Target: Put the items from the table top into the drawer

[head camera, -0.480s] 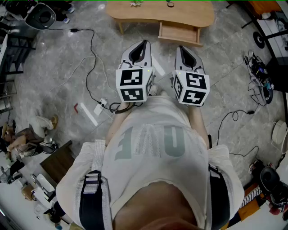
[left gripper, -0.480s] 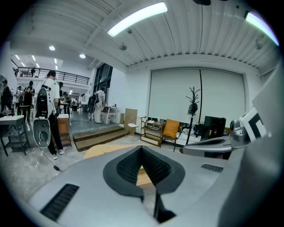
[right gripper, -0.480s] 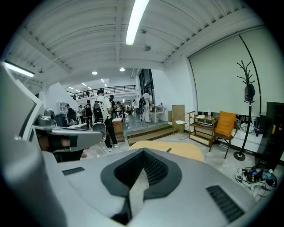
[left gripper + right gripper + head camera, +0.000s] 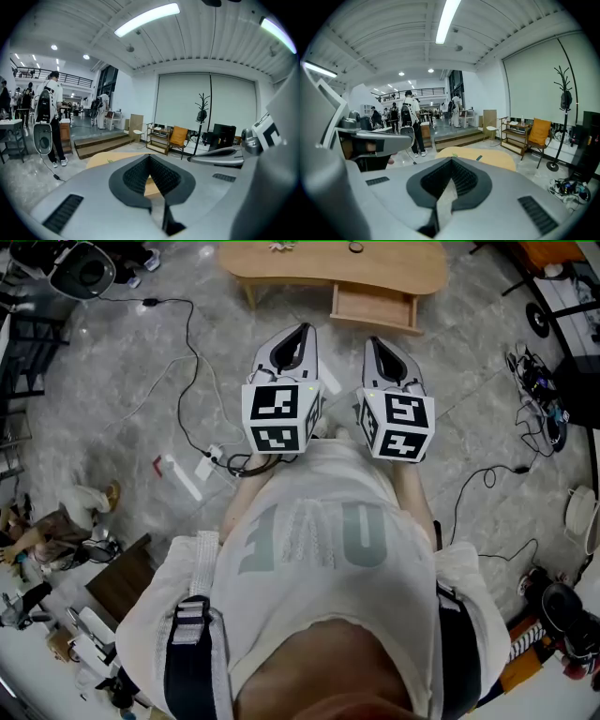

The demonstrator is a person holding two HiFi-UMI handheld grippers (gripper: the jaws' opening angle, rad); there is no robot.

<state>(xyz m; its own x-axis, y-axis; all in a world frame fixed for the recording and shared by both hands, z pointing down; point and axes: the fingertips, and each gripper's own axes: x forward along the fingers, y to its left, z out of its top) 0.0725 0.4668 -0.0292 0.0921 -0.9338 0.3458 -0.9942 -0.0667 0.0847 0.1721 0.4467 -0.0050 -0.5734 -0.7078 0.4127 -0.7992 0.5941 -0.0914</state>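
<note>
Left claw (image 4: 150, 158): jaws pressed together tip to tip with nothing between them. I hold it out in front of my chest, tipped a little downward.
Right claw (image 4: 451, 161): jaws also closed right up and empty. It sits just beside the left claw at the same height, and the two don't touch.
Table (image 4: 281, 270): low, light wood, straight ahead of both claws across a stretch of grey floor and well apart from them.
Drawer (image 4: 375, 307): pulled out of the table's front toward me, more on my right claw's side. Its inside shows as plain wood.
Items: a small pale thing (image 4: 281, 247) and a dark ring (image 4: 354, 248) lie on the table top, apart from each other, right at the upper edge of the head view. They are too small for me to tell more.
Cable (image 4: 192, 352): black, it winds over the floor on my left down to a white plug block (image 4: 208, 460) near my feet.
Person (image 4: 49, 117): stands with a backpack far off on the left in the left gripper view.
</note>
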